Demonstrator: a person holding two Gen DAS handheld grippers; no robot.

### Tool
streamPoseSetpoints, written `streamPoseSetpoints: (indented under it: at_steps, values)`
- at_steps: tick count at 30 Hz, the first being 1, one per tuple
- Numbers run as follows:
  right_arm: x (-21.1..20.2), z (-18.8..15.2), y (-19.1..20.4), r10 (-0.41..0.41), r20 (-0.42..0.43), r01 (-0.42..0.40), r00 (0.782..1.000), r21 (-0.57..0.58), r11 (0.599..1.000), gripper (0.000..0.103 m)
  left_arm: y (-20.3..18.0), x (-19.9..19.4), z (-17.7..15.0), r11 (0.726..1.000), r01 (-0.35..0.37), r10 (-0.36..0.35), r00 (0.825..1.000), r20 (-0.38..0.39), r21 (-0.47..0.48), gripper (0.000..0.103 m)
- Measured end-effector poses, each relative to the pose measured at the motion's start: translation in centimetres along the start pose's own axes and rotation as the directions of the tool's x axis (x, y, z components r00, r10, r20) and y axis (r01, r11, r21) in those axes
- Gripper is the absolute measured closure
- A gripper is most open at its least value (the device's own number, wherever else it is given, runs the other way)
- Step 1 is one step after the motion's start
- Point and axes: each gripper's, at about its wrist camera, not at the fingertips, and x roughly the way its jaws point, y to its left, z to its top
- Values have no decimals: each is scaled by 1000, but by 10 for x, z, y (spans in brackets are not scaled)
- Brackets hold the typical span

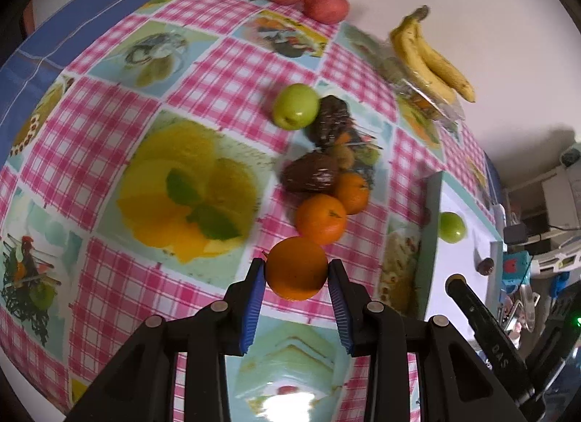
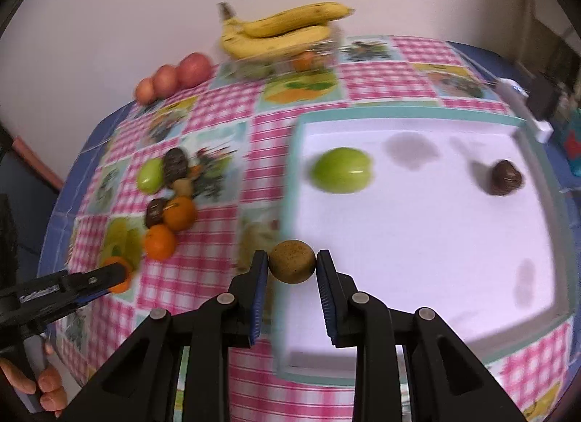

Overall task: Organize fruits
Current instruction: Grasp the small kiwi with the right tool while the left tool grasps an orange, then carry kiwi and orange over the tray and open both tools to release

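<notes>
My right claw grips a kiwi just over the near-left rim of the white tray; I should carry it further in before letting go, clear of the one green apple and one dark fruit lying there. My left claw clamps an orange above the worktop. Beyond it the pile holds two oranges, two dark fruits, one kiwi, one green apple; farthest, three red apples and two bananas.
</notes>
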Motion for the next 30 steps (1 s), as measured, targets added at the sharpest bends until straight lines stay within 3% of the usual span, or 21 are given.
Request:
streamPoseSetpoints:
  at_steps: [9,17,23,30]
  values:
    - [-16,0,-77,-117,-5,116,993,180,977,75,-37,4,-13,996,30,-30,1000,-9,85,66]
    - [-32,-6,-131,-179,-18,176,984,305,936,75,-83,12,-32,975,50,-45,999,-27,218,66]
    - [-44,-7,-147,-197,-2,186,980,336,923,75,-124,21,-52,939,94,-87,996,-38,329,66]
    - [-40,-4,-137,-182,-1,174,983,302,937,74,-162,44,-72,889,113,-97,994,-58,444,66]
